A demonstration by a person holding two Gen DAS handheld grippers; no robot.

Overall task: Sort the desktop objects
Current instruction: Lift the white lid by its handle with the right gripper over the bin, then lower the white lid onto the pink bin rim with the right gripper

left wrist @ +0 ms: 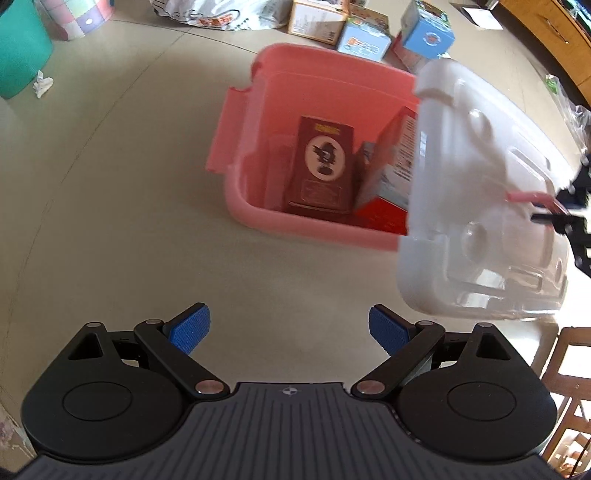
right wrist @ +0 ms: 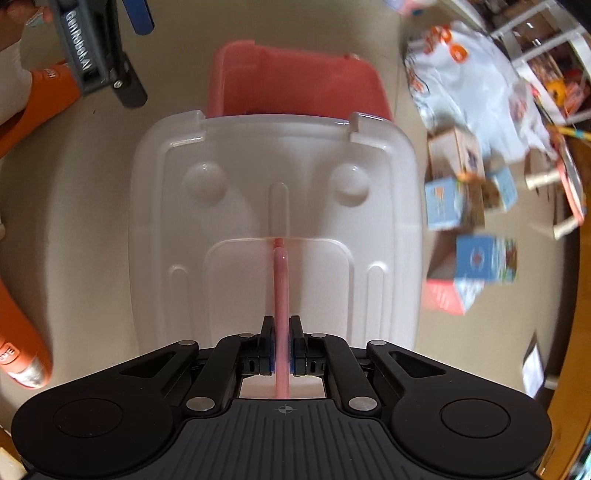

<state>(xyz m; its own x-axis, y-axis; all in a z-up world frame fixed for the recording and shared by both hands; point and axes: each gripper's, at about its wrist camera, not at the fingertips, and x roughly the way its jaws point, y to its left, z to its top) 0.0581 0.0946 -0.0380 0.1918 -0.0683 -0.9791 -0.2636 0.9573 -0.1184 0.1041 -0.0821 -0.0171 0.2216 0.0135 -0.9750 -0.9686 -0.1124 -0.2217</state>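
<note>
A pink storage bin [left wrist: 236, 147] stands on the beige surface and holds a dark red box [left wrist: 321, 166] and other boxes. My right gripper [right wrist: 282, 347] is shut on the pink handle [right wrist: 280, 288] of a translucent white lid [right wrist: 240, 206], holding the lid in the air beside and partly over the bin [right wrist: 295, 81]. In the left wrist view the lid [left wrist: 480, 192] hangs at the right, covering the bin's right side. My left gripper [left wrist: 289, 330] is open and empty, short of the bin's near side.
Several small cartons [left wrist: 369, 37] and a plastic bag [left wrist: 221, 14] lie beyond the bin. A teal bucket [left wrist: 18, 48] stands far left. A wooden chair [left wrist: 569, 369] is at the lower right. In the right wrist view, cartons [right wrist: 472, 229] lie to the right.
</note>
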